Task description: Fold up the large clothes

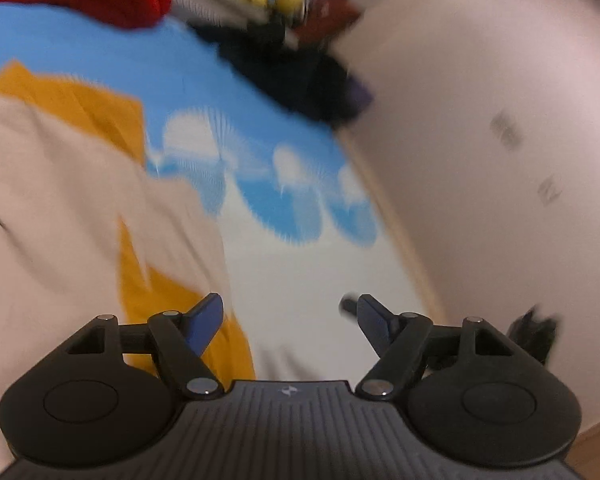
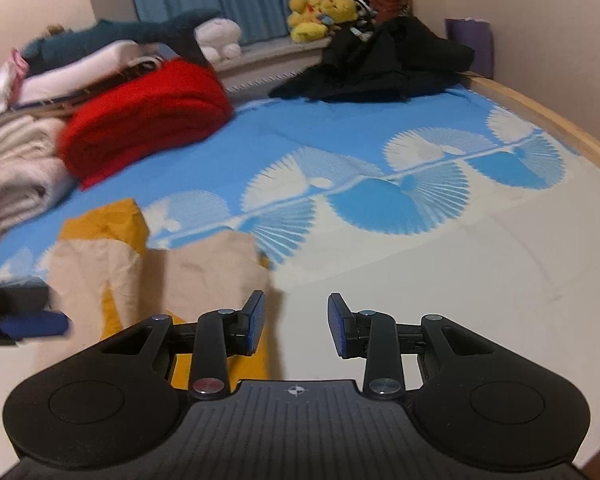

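A beige and mustard-yellow garment [image 2: 172, 272] lies flat on the bed sheet, partly folded; it also shows blurred in the left wrist view [image 1: 60, 200]. My right gripper [image 2: 296, 326] is open and empty, hovering just past the garment's right edge. My left gripper [image 1: 290, 320] is open and empty, above the garment's right edge and the white part of the sheet. The left gripper's blue pad [image 2: 32, 326] shows at the left edge of the right wrist view.
The bed has a blue and white fan-patterned sheet [image 2: 380, 200]. A red folded blanket [image 2: 148, 116] and stacked pale clothes [image 2: 16, 168] lie at the left. A black clothes heap [image 2: 384, 60] and yellow plush toys [image 2: 324, 12] sit at the back. A wooden bed edge [image 2: 560, 128] and a wall [image 1: 500, 120] run along the right.
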Demonstrator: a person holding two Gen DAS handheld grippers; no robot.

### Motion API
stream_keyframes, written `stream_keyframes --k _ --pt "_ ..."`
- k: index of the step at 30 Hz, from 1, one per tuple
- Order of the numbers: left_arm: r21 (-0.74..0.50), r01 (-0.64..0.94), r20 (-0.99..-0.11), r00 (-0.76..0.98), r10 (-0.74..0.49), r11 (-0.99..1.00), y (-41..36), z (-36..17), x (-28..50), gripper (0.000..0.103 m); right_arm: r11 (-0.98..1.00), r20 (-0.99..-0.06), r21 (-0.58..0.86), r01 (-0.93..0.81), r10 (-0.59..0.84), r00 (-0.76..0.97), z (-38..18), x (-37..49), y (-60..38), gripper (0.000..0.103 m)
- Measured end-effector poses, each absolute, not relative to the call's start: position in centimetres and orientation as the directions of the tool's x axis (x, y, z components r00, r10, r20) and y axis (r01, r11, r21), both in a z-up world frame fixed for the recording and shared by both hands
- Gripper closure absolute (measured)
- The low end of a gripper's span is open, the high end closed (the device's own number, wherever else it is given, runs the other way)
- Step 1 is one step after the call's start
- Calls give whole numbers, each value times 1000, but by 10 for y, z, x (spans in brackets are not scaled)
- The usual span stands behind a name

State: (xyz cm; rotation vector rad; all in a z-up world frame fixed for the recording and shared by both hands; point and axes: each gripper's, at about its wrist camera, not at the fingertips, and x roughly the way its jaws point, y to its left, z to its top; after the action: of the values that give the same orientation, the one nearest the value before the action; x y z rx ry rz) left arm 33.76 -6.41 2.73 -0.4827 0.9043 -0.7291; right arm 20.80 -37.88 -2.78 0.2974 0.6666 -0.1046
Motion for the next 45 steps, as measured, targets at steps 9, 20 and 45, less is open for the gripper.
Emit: stream_keyframes --k 9,20,45 --pt "-360 172 -738 549 -393 917 30 1 327 25 865 -667 501 22 370 647 -54 249 -308 55" --pt "-284 208 -767 536 -352 936 52 4 318 24 875 -591 481 -63 376 713 -40 234 -301 102" --pt "-71 535 -923 285 -259 842 -48 -87 301 17 979 -886 140 148 57 461 -132 235 -354 103"
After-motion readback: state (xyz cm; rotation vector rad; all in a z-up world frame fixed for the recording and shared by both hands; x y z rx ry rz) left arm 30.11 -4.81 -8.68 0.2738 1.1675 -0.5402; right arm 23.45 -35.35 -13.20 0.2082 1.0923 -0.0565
